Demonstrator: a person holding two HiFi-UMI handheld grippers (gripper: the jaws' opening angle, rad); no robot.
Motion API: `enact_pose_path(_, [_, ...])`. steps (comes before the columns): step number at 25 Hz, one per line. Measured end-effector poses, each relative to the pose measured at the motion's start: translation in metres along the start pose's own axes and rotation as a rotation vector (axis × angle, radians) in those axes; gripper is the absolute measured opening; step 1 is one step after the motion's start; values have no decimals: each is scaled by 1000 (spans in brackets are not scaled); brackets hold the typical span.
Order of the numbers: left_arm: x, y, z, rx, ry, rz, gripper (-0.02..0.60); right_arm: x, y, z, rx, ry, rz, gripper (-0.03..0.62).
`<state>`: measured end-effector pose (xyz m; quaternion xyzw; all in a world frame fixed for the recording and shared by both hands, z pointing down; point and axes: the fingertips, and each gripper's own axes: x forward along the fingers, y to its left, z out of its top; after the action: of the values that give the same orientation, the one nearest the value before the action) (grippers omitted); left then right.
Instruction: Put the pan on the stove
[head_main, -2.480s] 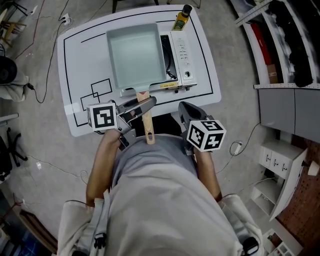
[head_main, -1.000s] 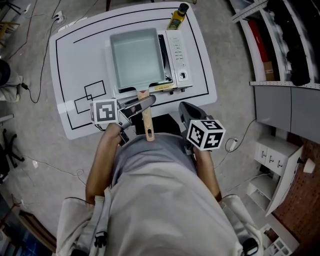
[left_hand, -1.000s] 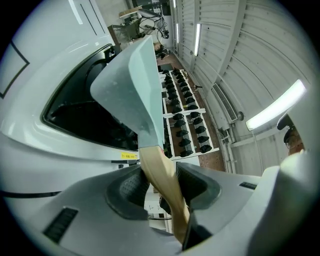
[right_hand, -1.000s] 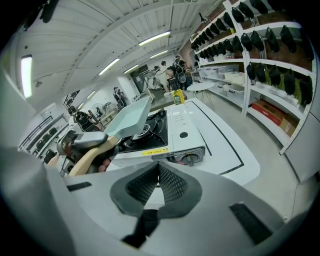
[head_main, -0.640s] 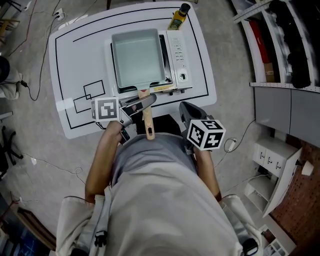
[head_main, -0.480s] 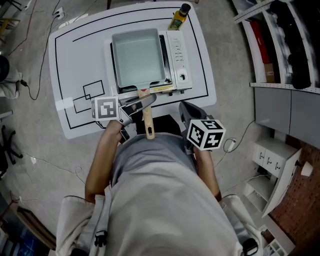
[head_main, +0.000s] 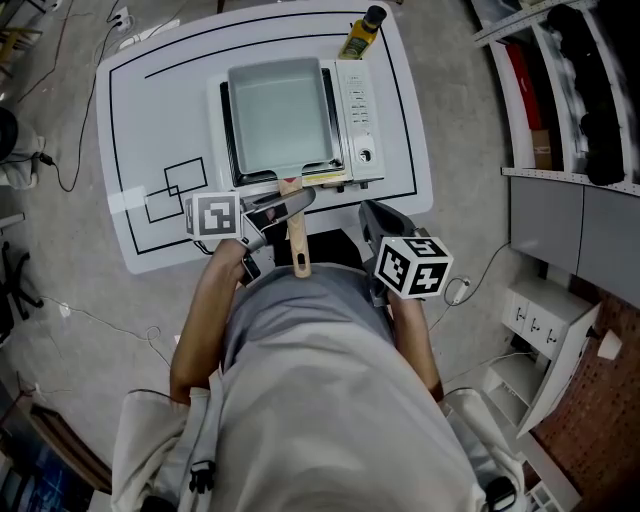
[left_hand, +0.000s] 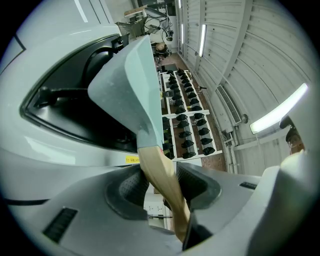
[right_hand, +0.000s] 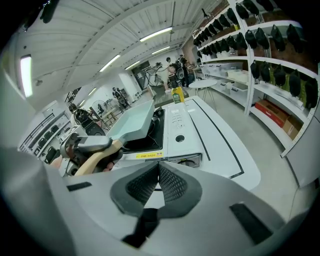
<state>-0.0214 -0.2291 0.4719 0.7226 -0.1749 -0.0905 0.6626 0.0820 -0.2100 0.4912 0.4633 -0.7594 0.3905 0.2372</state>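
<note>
A pale blue-green rectangular pan lies over the black burner of the white tabletop stove. Its wooden handle sticks out toward me past the table's front edge. My left gripper is shut on that handle, which crosses slantwise between the pads. In the left gripper view the pan hangs tilted over the burner; whether it rests on the stove I cannot tell. My right gripper hovers right of the handle, shut and empty. It faces the stove and the pan.
An oil bottle stands behind the stove at the far edge of the white table, which has black lines and rectangles marked on it. Shelving and cabinets stand to the right. Cables lie on the floor at left.
The pan stays over the stove with my left gripper on its handle. Only the head view has shifted a little; the right gripper has not moved.
</note>
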Motion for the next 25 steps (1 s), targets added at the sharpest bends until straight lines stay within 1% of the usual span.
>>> enact_pose_path(8, [4,4,-1,5,-12,12,172,2,-3,2,-5,10,9,9])
enact_pose_path(12, [5,6,-1,0,-12,1,172,4,-5,0,-6,14,14,9])
enact_pose_path(20, [5,5,-1,-12,13,-24,172,5,0,-2,-11,12,29,9])
enact_pose_path(23, [3,8,0,12,17,-5,175,4,0,-3,-13,10,30,10])
enact_pose_path(25, [3,6,0,16,7,-25,175,3,1,-3,-14,8,30,9])
